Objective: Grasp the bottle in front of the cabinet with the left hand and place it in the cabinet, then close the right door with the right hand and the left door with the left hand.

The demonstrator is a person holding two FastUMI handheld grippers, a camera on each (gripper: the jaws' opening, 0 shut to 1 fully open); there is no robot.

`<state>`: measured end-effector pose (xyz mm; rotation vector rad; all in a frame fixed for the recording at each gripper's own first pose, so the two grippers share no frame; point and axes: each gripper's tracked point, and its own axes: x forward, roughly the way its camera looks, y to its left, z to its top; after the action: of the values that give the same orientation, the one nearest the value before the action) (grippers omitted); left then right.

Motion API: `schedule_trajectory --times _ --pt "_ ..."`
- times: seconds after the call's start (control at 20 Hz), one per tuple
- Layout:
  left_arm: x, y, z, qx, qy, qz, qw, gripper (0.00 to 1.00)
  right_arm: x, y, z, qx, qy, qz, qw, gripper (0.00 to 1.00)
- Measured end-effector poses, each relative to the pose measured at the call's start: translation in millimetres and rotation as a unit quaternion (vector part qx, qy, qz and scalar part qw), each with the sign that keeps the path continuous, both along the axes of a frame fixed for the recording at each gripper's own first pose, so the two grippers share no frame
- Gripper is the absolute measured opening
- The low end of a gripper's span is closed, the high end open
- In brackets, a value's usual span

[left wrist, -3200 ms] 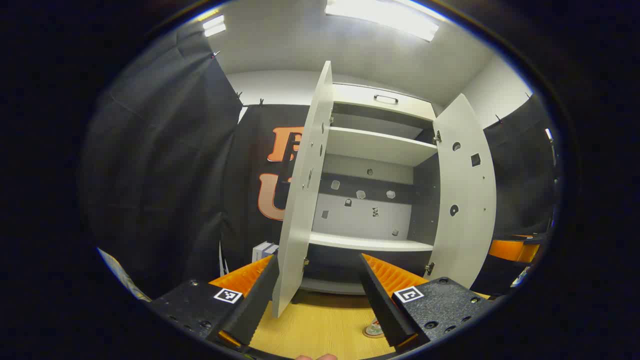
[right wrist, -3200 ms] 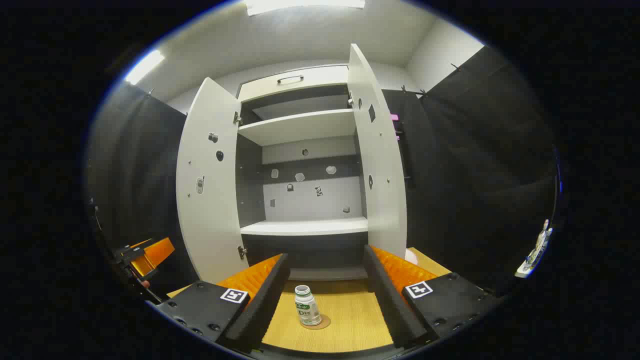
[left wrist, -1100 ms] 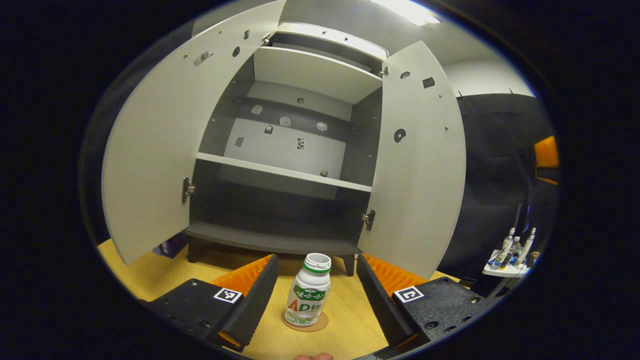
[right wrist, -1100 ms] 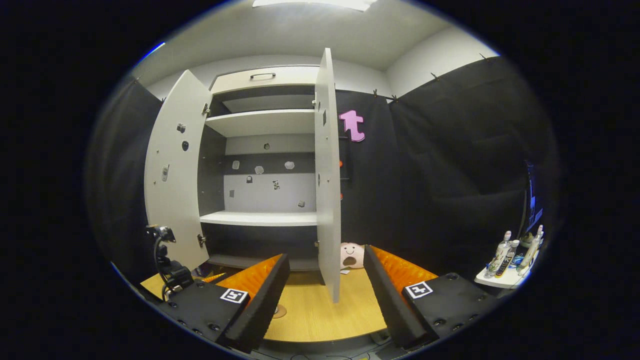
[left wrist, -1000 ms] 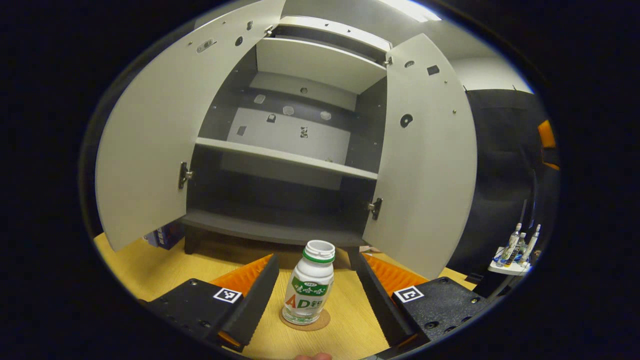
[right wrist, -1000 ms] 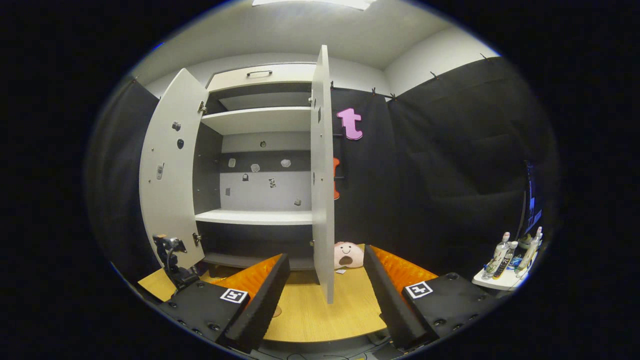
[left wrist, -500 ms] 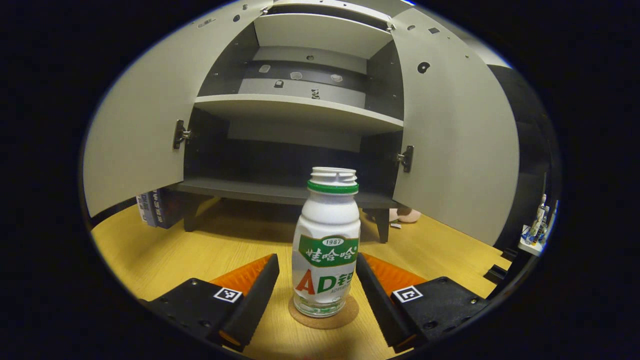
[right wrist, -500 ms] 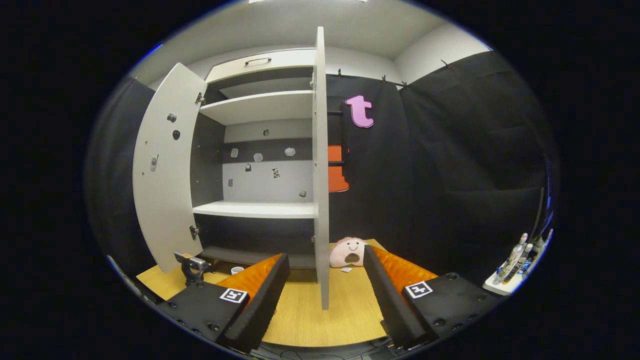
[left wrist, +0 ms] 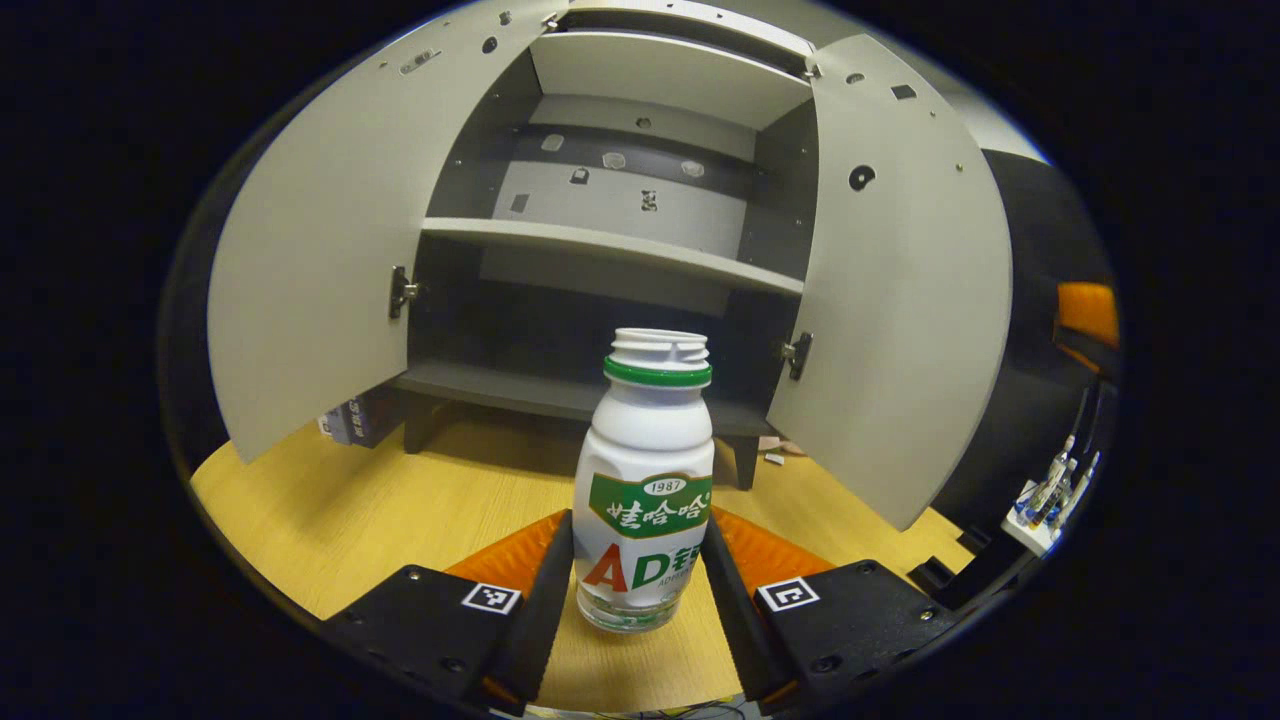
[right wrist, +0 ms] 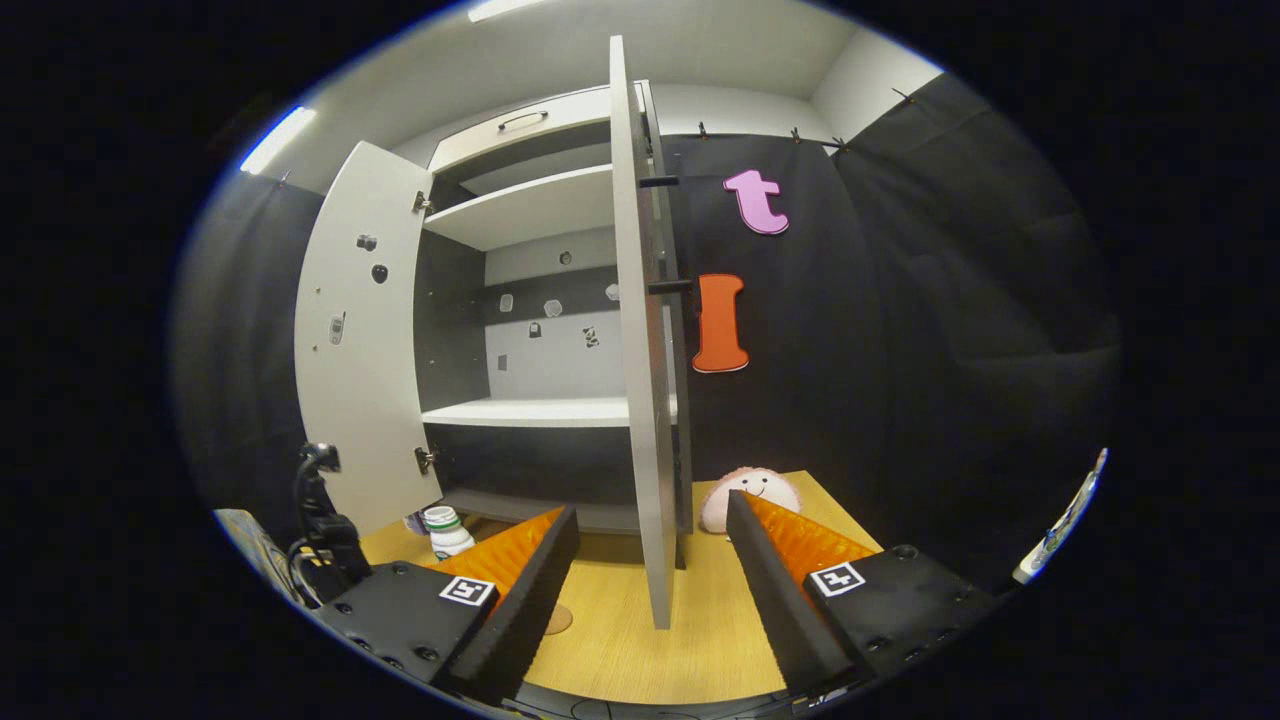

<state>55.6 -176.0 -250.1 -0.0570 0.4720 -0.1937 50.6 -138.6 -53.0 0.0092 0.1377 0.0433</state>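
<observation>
1. Clamping the upright bottle (left wrist: 645, 490) on both sides, the left gripper (left wrist: 636, 590) is holding it above the table (left wrist: 330, 500), near the open cabinet (left wrist: 610, 250).
2. The right gripper (right wrist: 650, 560) is hovering with jaws apart, straddling the right door (right wrist: 640, 350) edge.

Both views sharp, heavy fisheye bend at edges. Ceiling strip light (right wrist: 278, 137) in right gripper view gives even, bright light, w/ mild glare. Cabinet (left wrist: 600, 330) lower bay dark; soft shadow under it on surface (left wrist: 330, 500).
</observation>
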Motion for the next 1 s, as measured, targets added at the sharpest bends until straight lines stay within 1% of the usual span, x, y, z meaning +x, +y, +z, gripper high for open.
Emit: schedule_trajectory --times 0.05,0.2,0.3,0.45,0.6,0.65,0.75,0.85,0.95,1.0 --pt "-1 2 21 -0.003 -0.012 0.011 1.0 0.72 2 -4 -4 0.006 0.0 0.004 1.0 0.98" --pt "11 12 91 0.019 -0.058 0.037 0.997 0.72 7 -13 -16 0.021 0.009 0.017 1.0 0.98" --pt "28 13 143 0.027 -0.094 0.045 0.994 0.72 10 -19 -22 0.022 0.02 0.02 0.999 0.98" --pt "72 13 200 0.041 -0.125 0.043 0.99 0.71 14 -28 -17 0.025 0.021 0.006 0.999 0.98" --pt "131 12 254 0.06 -0.173 0.036 0.983 0.71 20 -42 -5 0.036 0.008 -0.041 0.998 0.98" --pt "155 9 266 0.055 -0.186 0.033 0.981 0.71 19 -47 -2 0.043 0.003 -0.055 0.998 0.98" --pt "203 -7 285 0.03 -0.204 0.012 0.978 0.72 14 -58 6 0.047 -0.011 -0.09 0.995 0.98" --pt "243 -17 289 0.016 -0.197 -0.006 0.98 0.72 4 -78 9 0.036 -0.019 -0.139 0.989 0.98" --pt "289 -27 278 -0.006 -0.173 -0.013 0.985 0.72 -11 -96 14 0.028 -0.026 -0.182 0.983 0.98" --pt "308 -31 269 -0.007 -0.162 -0.017 0.987 0.72 -20 -104 13 0.024 -0.028 -0.205 0.978 0.98"
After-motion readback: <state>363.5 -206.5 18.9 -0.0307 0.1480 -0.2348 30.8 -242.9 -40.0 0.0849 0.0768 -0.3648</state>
